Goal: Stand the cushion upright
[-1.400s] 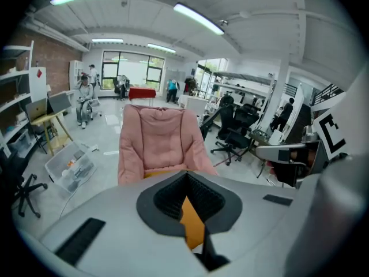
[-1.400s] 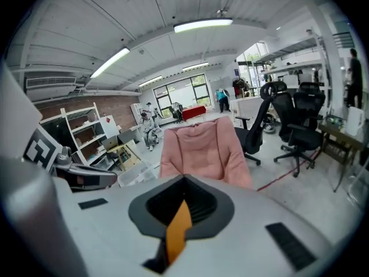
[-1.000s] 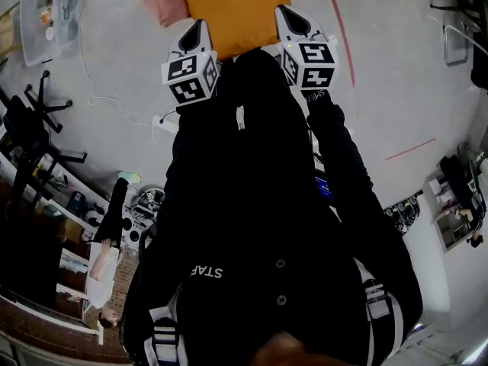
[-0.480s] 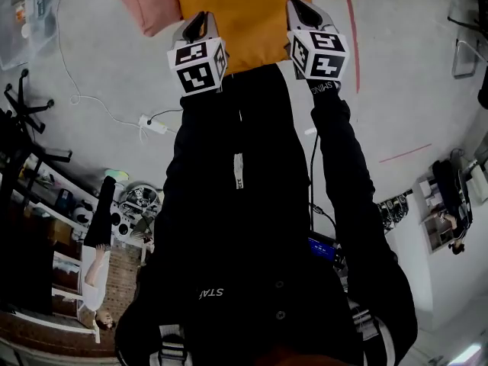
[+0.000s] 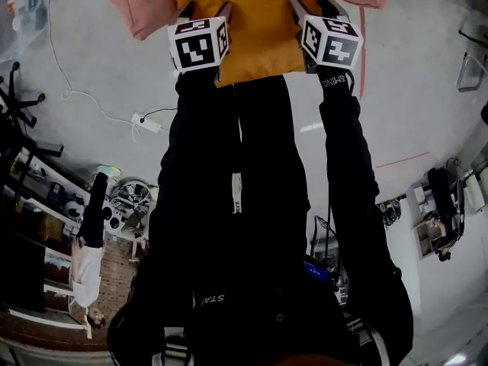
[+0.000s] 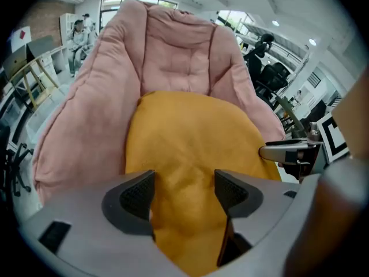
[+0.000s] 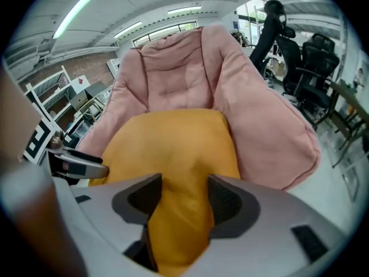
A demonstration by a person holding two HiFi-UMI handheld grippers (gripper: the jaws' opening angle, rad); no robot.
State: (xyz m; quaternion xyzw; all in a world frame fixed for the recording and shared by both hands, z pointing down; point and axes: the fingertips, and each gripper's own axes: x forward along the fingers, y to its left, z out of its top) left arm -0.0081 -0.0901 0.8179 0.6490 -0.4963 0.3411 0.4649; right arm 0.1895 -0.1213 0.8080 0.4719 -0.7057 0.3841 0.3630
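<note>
The orange cushion (image 6: 190, 137) lies on the seat of the pink chair (image 6: 173, 56), its far edge at the foot of the chair's back and its near edge at the chair's front, where we have it between the jaws of both claws. The left claw (image 6: 183, 189) and right claw (image 7: 184, 198) have just been opening and now stand apart, with fabric in each gap and no pad pinching it. The only writing we can read is "STAF", upside down on the dark jacket (image 5: 252, 227).

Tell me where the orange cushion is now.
Head view, top centre: the orange cushion lies on the pink padded chair, between its arms.
</note>
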